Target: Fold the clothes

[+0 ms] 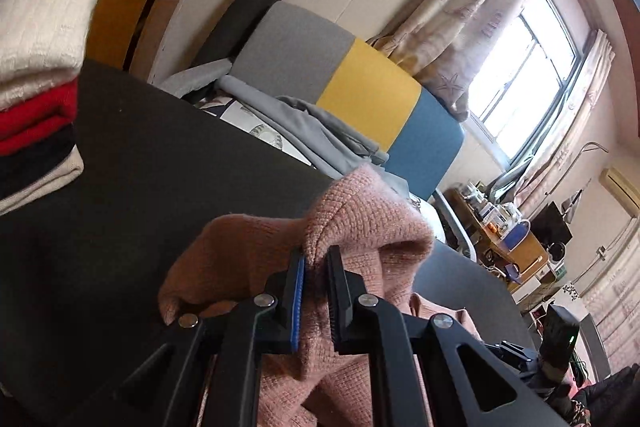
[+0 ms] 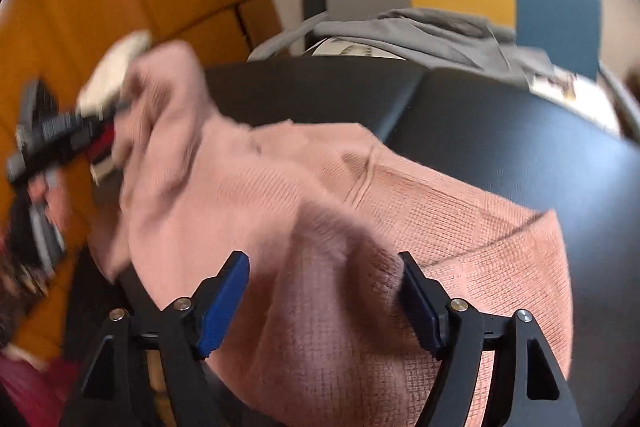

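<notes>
Pink sweater (image 1: pixel 360 227) draped on the dark desk (image 1: pixel 140 187), bunched ahead of both my fingers | stack of folded clothes (image 1: pixel 36 67) far left of my left fingers | left gripper (image 1: pixel 316 267) clenched on a sweater fold | right gripper (image 2: pixel 324 291) released, fingers (image 2: pixel 224 303) spread wide, knit lying between them

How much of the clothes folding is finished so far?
Done: a stack of folded clothes sits on the dark table. In hand: the pink sweater, pinched by the left gripper; the right gripper is open over it. Left: folding and stacking it.
</notes>
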A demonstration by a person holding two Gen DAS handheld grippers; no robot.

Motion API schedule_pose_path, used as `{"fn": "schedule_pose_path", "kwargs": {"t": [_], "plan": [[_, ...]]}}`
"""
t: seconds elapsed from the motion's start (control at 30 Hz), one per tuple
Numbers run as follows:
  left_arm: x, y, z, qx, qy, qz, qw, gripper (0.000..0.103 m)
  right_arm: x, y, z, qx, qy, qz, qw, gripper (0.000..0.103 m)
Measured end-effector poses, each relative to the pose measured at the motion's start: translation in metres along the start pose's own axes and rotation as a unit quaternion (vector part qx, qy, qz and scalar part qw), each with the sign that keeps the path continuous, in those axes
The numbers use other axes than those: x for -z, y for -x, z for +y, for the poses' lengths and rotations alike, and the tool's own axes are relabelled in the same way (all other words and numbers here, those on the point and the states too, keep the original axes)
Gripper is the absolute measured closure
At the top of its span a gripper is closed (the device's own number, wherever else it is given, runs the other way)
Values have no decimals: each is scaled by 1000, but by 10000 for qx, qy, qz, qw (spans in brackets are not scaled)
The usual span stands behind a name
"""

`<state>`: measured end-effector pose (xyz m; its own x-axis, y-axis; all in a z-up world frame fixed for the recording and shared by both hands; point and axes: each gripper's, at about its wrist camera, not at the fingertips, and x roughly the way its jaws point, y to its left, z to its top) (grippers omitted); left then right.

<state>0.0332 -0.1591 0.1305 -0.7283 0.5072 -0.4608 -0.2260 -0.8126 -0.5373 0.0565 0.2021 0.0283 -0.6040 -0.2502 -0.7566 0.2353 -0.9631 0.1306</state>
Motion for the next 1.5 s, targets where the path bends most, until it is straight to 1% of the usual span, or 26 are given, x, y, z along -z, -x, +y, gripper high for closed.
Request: {"fn": "schedule_pose_path", "kwargs": {"t": [0.03, 0.07, 0.1, 0.13, 0.17, 0.27, 0.37, 0.43, 0.5, 0.57, 0.7, 0.73, 0.83, 0.87, 0.97, 1.0, 1.03, 1.07, 1.1, 1.13, 1.2, 1.23, 1.3, 1.37, 1.43, 1.5], "plan": [[0, 2, -2, 33, -11, -27, 10000, 94, 4, -3, 5, 273, 199, 39, 9994, 39], [0, 4, -3, 59, -11, -59, 10000, 94, 8, -10, 8, 616, 364, 154, 9973, 73], [-1, 8, -5, 89, -5, -105, 9999, 94, 12, -15, 10, 873, 457, 229, 9949, 82], [-2, 12, -8, 132, -6, -162, 9998, 94, 15, -13, 9, 1004, 426, 162, 9939, 82], [-3, 19, -11, 155, -52, -281, 9995, 95, 14, -5, 8, 1147, 377, -32, 9927, 83], [-14, 49, -29, 152, -345, -871, 9955, 95, 10, 24, 5, 1608, 266, -666, 9844, 83], [-29, 80, -44, 295, -442, -1390, 9889, 96, -1, 74, 18, 2264, 486, -1558, 9602, 84], [-40, 98, -53, 466, -436, -1638, 9844, 96, -8, 109, 32, 2692, 708, -2118, 9368, 84], [-50, 114, -61, 634, -428, -1855, 9797, 96, -17, 143, 42, 2963, 844, -2636, 9141, 84], [-61, 130, -68, 834, -391, -2035, 9747, 96, -24, 174, 49, 3083, 885, -3096, 8951, 84], [-83, 164, -80, 1187, -320, -2487, 9607, 96, -35, 231, 68, 3240, 921, -3887, 8576, 84], [-89, 173, -82, 1272, -323, -2625, 9560, 103, -38, 241, 69, 3240, 901, -4012, 8521, 84], [-112, 205, -92, 1495, -418, -3146, 9365, 103, -46, 271, 73, 3235, 839, -4379, 8346, 84], [-121, 208, -97, 1520, -507, -3187, 9342, 103, -48, 279, 73, 3194, 792, -4475, 8316, 84], [-147, 202, -115, 1465, -838, -3107, 9354, 103, -59, 290, 61, 2930, 559, -4539, 8396, 84], [-153, 195, -119, 1478, -903, -2944, 9398, 103, -62, 289, 56, 2889, 517, -4487, 8441, 84], [-150, 176, -119, 1494, -909, -2575, 9503, 99, -64, 283, 53, 2899, 513, -4377, 8495, 84], [-138, 151, -117, 1475, -905, -2140, 9614, 95, -66, 276, 49, 2908, 508, -4267, 8549, 84], [-127, 126, -114, 1452, -899, -1700, 9705, 84, -68, 270, 46, 2917, 504, -4156, 8601, 83], [-116, 100, -112, 1427, -891, -1256, 9777, 82, -69, 261, 41, 2926, 475, -4025, 8661, 84], [-88, 50, -104, 1395, -808, -334, 9864, 78, -66, 234, 26, 2949, 341, -3697, 8805, 83], [-66, 25, -95, 1417, -664, 174, 9875, 74, -64, 223, 17, 2955, 251, -3555, 8864, 83], [-11, -24, -75, 1304, -401, 1127, 9842, 69, -57, 209, -2, 2953, 0, -3345, 8949, 84], [44, -55, -63, 1192, -387, 1817, 9753, 62, -50, 202, -20, 2942, -290, -3201, 9001, 83], [89, -70, -66, 1110, -644, 2344, 9636, 58, -46, 204, -34, 2978, -496, -3128, 9006, 84], [125, -72, -79, 1259, -1053, 2683, 9493, 56, -42, 206, -47, 3023, -660, -3056, 9005, 83]]}}
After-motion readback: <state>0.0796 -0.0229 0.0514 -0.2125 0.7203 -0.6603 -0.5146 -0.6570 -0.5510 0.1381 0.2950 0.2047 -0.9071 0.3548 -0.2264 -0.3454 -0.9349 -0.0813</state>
